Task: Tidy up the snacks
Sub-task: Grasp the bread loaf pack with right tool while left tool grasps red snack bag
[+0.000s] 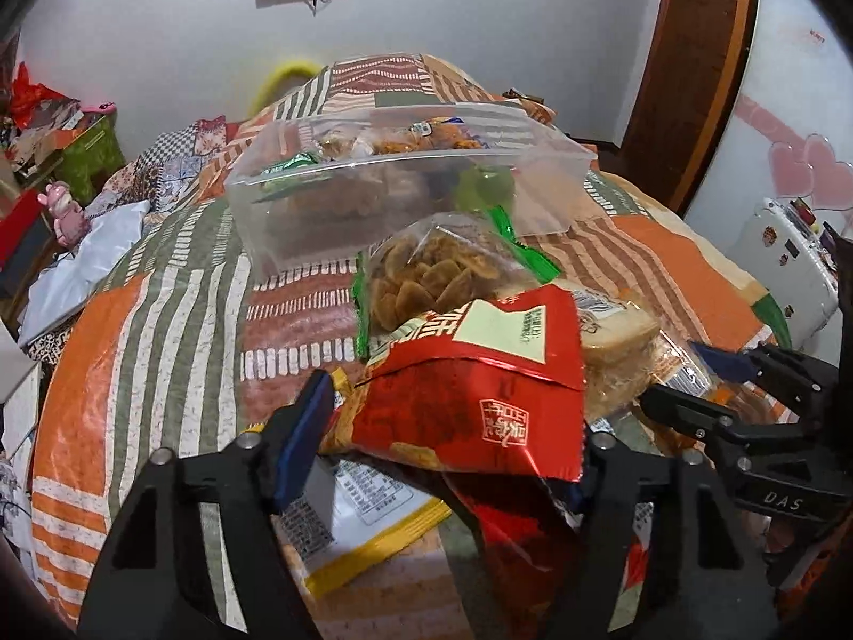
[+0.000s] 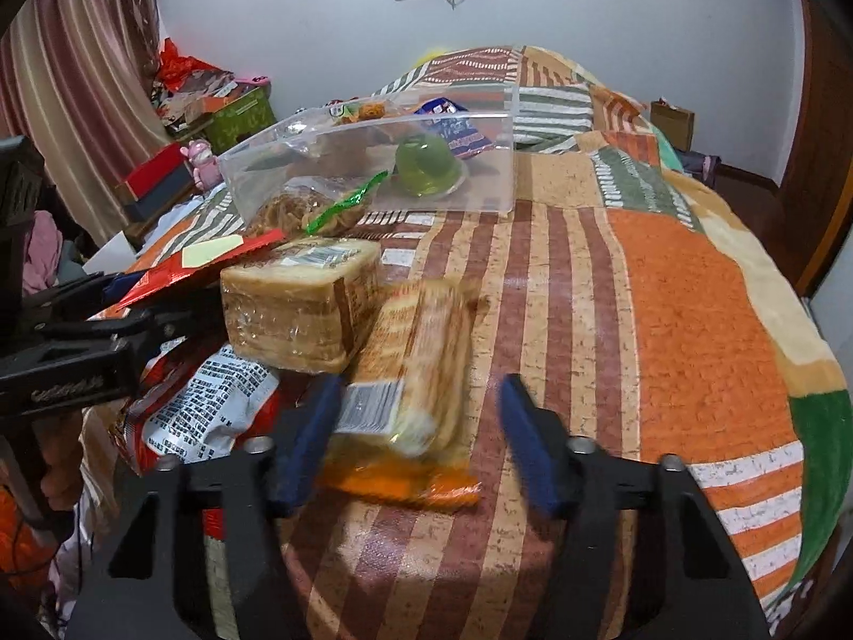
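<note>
**Inspector:** Report the snacks.

**Operator:** I see a clear rectangular plastic bin (image 1: 405, 181) on the patchwork bed quilt (image 2: 666, 309), holding a green jelly cup (image 2: 426, 165) and small packets. Near its front wall lies a clear green-edged bag of fried chips (image 1: 437, 277). A glossy red foil snack pouch (image 1: 474, 384) sits lifted above a yellow-bordered packet (image 1: 362, 522).

**Inspector:** Grippers?

**Operator:** My left gripper (image 1: 442, 426) stands wide open around the red pouch; I cannot tell whether either pad touches it. My right gripper (image 2: 421, 442) is also wide open, straddling a blurred wrapped pack of sliced bread (image 2: 421, 362), clamping nothing. A second wrapped loaf (image 2: 304, 309) lies just beside it.
</note>
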A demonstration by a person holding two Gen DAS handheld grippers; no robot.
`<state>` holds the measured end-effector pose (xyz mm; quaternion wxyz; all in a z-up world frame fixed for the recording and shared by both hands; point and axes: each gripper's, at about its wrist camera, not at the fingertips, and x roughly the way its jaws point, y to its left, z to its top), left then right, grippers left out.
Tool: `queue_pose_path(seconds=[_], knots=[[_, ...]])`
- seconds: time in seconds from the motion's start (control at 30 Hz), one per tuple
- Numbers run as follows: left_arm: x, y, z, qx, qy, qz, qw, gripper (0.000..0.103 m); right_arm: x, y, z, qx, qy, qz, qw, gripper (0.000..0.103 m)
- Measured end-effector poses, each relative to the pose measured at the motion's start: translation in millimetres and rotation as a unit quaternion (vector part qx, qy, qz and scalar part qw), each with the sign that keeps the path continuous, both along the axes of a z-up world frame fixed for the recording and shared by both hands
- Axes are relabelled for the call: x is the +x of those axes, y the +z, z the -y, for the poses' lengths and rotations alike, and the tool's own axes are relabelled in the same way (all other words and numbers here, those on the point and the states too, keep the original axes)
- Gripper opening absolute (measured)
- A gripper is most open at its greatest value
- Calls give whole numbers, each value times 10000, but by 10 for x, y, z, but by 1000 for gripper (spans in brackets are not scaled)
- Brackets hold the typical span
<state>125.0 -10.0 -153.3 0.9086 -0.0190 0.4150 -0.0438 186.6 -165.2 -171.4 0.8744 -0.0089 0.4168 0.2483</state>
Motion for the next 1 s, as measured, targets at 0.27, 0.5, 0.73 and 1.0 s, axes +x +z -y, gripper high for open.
queue_pose_path(seconds=[0.27, 0.5, 0.73, 1.0], knots=[[6, 41, 57, 85, -71, 283, 9995, 53, 0, 24, 84, 151, -70, 93, 9998, 39], [-24, 161, -54, -66, -8, 386, 9992, 39, -2, 119, 172, 292, -130, 227, 9992, 36], [-94, 333, -146, -240, 29, 534, 9983, 35, 0, 275, 212, 416, -138, 439, 9981, 35], [-122, 510, -274, -416, 146, 675, 9967, 34, 63, 487, 202, 497, -126, 720, 9961, 35]])
